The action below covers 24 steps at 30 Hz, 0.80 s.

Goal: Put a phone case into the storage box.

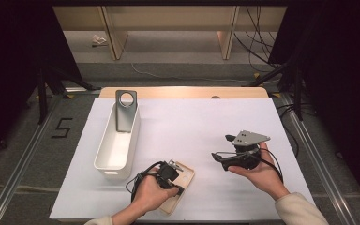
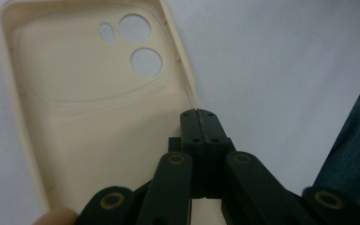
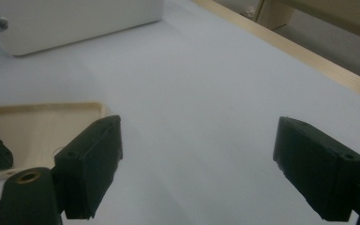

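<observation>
Objects: one phone case, one white bin, two grippers.

On the white table, the left gripper rested on a cream phone case, its jaws over the case's middle. The right gripper hovered well apart from it, jaws pointing toward the case. A white bin with a grey metal bracket leaning inside lay beyond the left gripper's jaws.
</observation>
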Each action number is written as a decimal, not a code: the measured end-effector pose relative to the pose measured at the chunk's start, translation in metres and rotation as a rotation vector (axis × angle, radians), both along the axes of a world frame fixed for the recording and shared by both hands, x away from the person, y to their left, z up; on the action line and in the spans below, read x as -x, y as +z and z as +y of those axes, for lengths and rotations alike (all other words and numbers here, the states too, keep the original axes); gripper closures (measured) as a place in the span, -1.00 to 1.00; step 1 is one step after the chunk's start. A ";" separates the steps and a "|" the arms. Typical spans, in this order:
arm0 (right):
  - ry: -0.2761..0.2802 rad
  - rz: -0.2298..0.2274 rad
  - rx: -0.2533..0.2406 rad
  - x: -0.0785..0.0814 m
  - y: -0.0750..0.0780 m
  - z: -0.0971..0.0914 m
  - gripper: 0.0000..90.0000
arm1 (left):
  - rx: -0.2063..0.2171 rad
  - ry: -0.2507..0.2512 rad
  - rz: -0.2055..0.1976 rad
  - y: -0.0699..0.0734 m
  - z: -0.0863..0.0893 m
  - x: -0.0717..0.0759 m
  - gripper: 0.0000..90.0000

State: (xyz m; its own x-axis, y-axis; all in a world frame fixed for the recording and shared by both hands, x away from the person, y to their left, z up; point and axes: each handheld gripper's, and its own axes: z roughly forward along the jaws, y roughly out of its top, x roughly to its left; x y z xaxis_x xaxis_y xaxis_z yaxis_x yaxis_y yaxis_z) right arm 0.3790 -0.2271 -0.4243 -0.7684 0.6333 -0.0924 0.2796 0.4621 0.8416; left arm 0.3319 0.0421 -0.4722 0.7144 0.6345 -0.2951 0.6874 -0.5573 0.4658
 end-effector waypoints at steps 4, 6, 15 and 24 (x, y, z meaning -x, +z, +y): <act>-0.002 0.001 -0.003 0.000 0.000 0.000 -0.62 | 0.005 0.012 -0.004 0.000 -0.007 -0.004 1.00; -0.001 0.002 -0.002 0.000 0.000 0.000 -0.62 | 0.009 0.018 -0.009 -0.001 -0.009 -0.005 1.00; -0.002 0.000 -0.003 0.000 0.000 0.000 -0.62 | 0.017 0.054 -0.027 -0.001 -0.017 -0.010 1.00; -0.002 0.001 -0.003 0.000 0.000 -0.002 -0.62 | 0.012 0.049 -0.050 0.005 0.004 -0.009 1.00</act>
